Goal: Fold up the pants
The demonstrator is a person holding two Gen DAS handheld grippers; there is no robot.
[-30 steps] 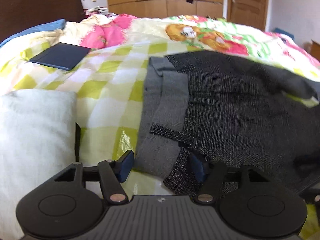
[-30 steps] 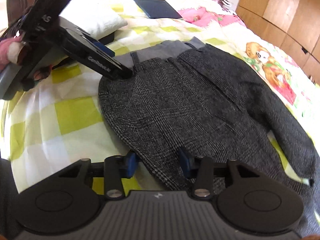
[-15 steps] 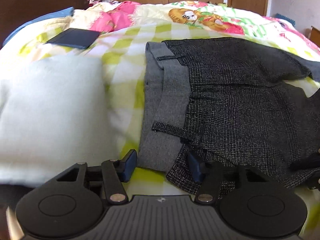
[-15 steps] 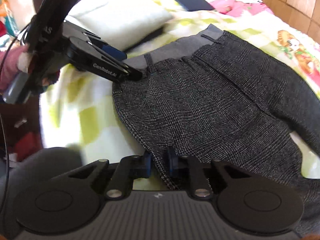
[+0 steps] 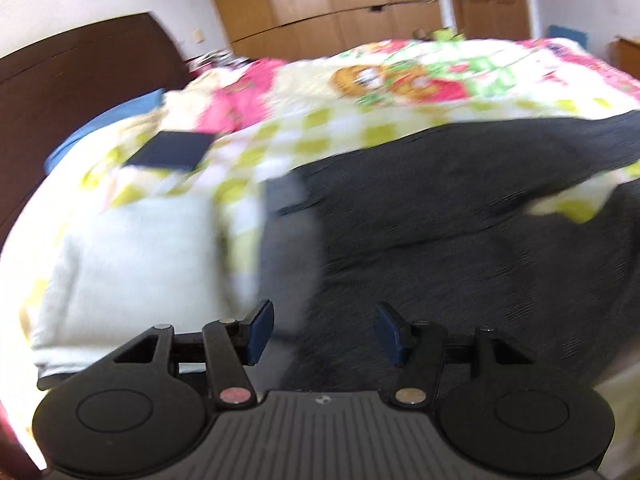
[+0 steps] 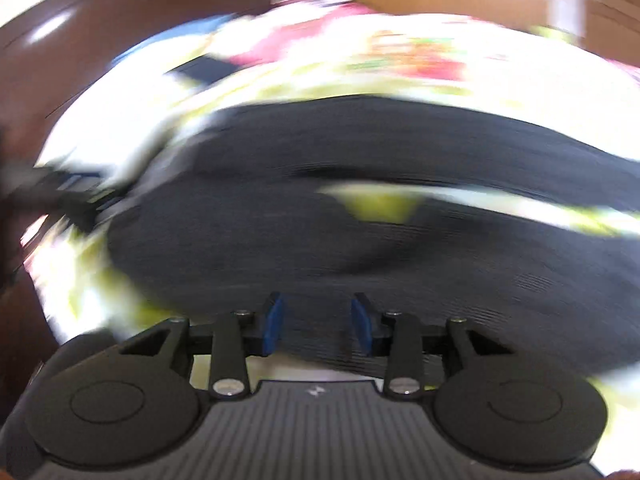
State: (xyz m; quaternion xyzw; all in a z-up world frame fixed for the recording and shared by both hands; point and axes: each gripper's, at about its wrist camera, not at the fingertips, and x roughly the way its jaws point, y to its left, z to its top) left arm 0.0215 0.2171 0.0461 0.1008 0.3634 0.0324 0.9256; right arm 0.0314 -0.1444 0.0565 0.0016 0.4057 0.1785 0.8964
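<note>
the dark grey pants (image 5: 460,240) lie spread on the bed (image 5: 344,128), over its yellow-green checked and cartoon-print cover, with the paler grey waistband (image 5: 290,236) towards the left and the two legs running off to the right, a strip of cover showing between them. both views are smeared with motion blur, the right one heavily. the left tongs (image 5: 324,334) stand wide apart, blue pads either side of the waistband end, cloth between them but not pinched. the right tongs (image 6: 316,324) are parted to a narrower gap with dark fabric (image 6: 360,248) in it; whether the pads touch the cloth i cannot tell. a white pillow (image 5: 132,260) lies just beside the waistband on the left, and a dark flat tablet-like thing (image 5: 172,152) rests further up the bed near a blue pillow (image 5: 108,128). a dark wooden headboard (image 5: 72,92) and wooden wardrobe doors (image 5: 328,0) stand behind.
</note>
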